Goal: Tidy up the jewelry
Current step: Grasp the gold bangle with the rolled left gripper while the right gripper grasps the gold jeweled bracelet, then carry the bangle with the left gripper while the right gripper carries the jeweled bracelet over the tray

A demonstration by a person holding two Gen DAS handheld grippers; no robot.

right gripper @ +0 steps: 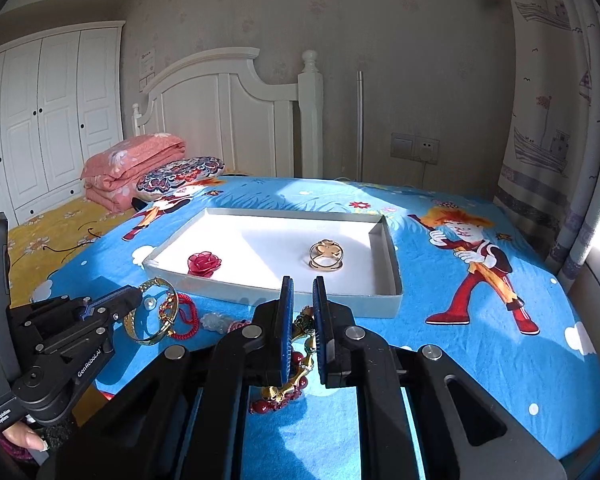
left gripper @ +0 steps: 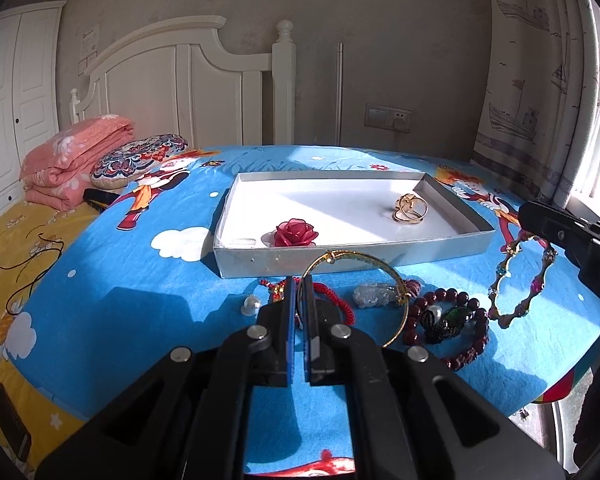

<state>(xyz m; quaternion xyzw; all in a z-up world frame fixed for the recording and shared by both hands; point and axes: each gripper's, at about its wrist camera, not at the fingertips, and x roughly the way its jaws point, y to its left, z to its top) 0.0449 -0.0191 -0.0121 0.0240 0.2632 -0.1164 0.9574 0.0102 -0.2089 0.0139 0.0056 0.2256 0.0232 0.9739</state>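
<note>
Gripping the gold bangle (left gripper: pixel 356 280) just in front of the white tray (left gripper: pixel 380 250), the left claw (left gripper: pixel 299 292) pinches its rim; the right claw (right gripper: pixel 302 300) hangs slightly parted, empty, above the jeweled bangle (right gripper: pixel 306 344).

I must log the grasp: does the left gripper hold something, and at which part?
The left gripper holds the gold bangle, pinched by its thin band on the side opposite the clasp. The bangle stands lifted above the other jewelry.
</note>
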